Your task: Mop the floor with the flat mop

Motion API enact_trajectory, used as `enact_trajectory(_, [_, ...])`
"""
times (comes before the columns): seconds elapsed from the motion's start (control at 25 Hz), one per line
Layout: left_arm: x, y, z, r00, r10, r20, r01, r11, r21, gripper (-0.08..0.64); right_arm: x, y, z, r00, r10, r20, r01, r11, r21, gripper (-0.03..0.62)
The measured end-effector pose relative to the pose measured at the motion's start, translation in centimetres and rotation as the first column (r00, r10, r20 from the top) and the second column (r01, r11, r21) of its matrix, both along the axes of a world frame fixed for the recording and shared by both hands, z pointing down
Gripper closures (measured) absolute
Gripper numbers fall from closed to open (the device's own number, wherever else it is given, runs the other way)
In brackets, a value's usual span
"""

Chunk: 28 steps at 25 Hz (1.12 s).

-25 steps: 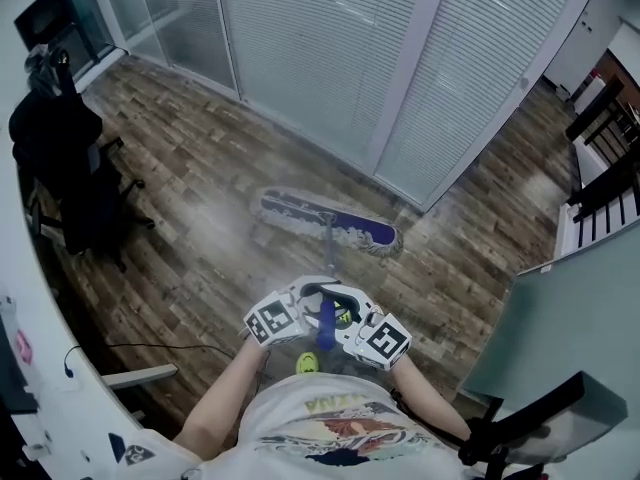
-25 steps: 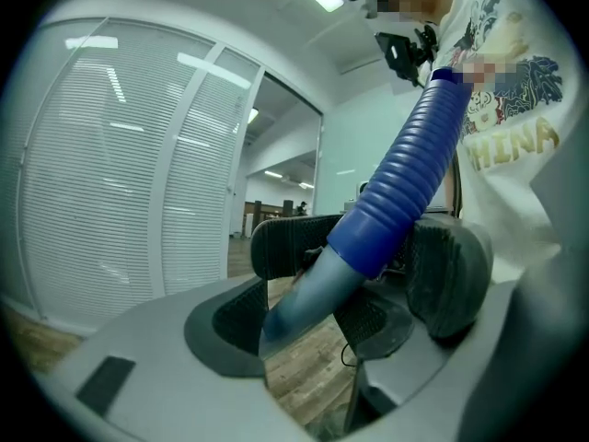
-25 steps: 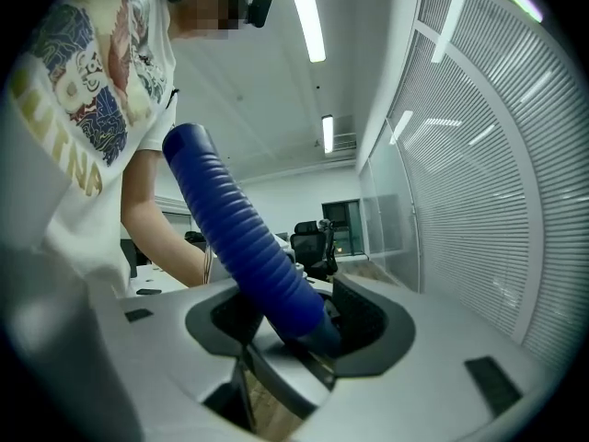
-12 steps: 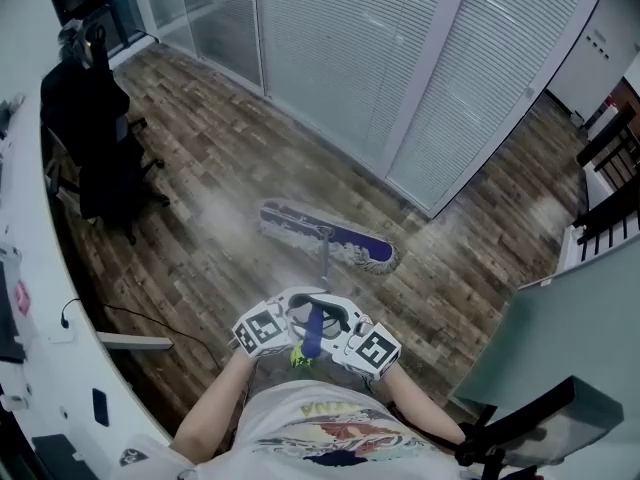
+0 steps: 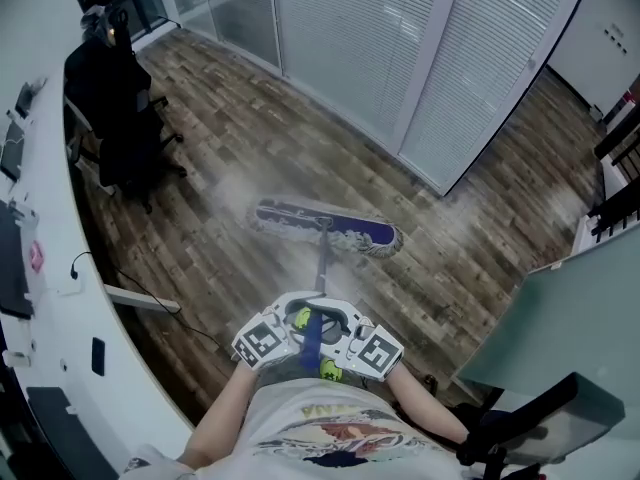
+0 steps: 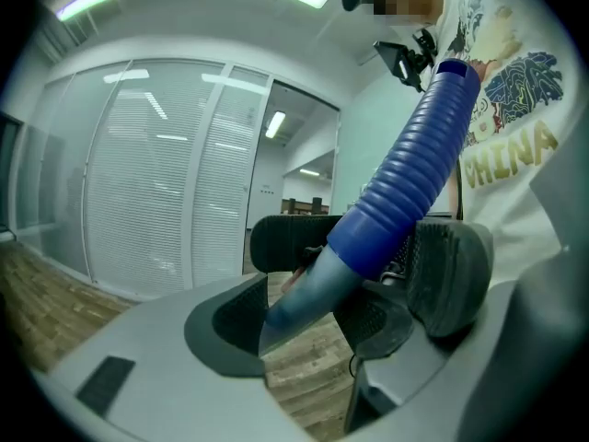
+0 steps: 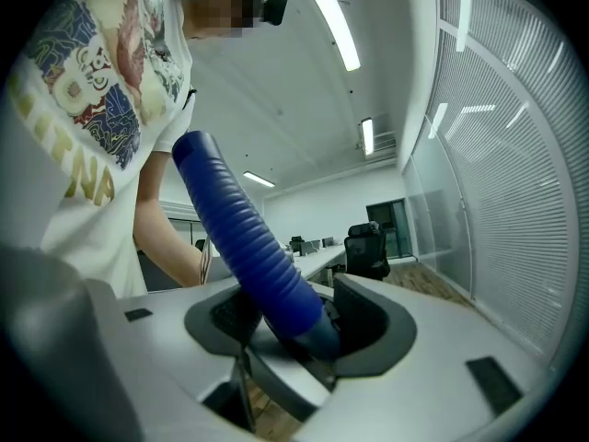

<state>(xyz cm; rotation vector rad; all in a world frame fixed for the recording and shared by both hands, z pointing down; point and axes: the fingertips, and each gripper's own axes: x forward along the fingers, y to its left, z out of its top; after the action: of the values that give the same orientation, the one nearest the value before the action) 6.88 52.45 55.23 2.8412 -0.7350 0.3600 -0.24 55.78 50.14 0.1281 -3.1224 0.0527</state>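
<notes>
Both of my grippers are closed on the handle (image 5: 313, 334) of the flat mop, on its blue ribbed grip, which sits close to my body and well back from the mop head (image 5: 325, 226). My left gripper (image 6: 304, 319) pinches the handle where the ribbing ends and the smooth grey part begins, with a black pad pressing on it from either side. My right gripper (image 7: 294, 325) clamps the same grip from the opposite side, its jaws tight around the foot of the blue sleeve, so my two sets of fingers face each other across it.

A thin metal shaft (image 5: 322, 260) runs from the grip forward and down to the mop head. That head is a long flat pad, purple-blue on top with a pale fringe, lying flat on the wood-plank floor (image 5: 230, 138). The planks just around the mop head look pale and hazy.

Beyond the mop head stand glass panels (image 5: 360, 38) with white blinds. Left of the mop head, well apart from it, a black office chair (image 5: 115, 103) stands beside a curved white desk (image 5: 50, 298). Right of the mop head and nearer to me is a pale green partition panel (image 5: 560, 328).
</notes>
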Motion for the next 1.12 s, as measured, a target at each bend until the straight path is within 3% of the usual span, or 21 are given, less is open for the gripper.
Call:
enact_trajectory(0.28, [2.3,3.6,1.0,1.0,-0.004,0.028,0.003,1.0,0.012,0.363,2.4,3.6,0.9,1.0,0.001,0.019,0.0,1.0,-0.012,0.368])
enact_trajectory(0.48, [2.6,1.9,0.8,1.0,-0.01,-0.019,0.01,1.0,0.024,0.364,2.5,1.9,1.1,0.999,-0.023,0.033,0.024,0.999,-0.021,0.36])
enact_trajectory(0.64, [0.9,-1.2,-0.1,0.997,-0.008,-0.071,0.01,0.999,0.034,0.362,0.6,-1.3,0.1,0.998,-0.023,0.055,0.024,1.0,-0.02,0.356])
enact_trajectory(1.12, [-9.2,-17.7,-1.3,0.995,0.017,-0.095,-0.014,0.999,0.033,0.363,-9.8,-17.9,-1.0,1.0,0.001,0.03,0.0,1.0,-0.03,0.356])
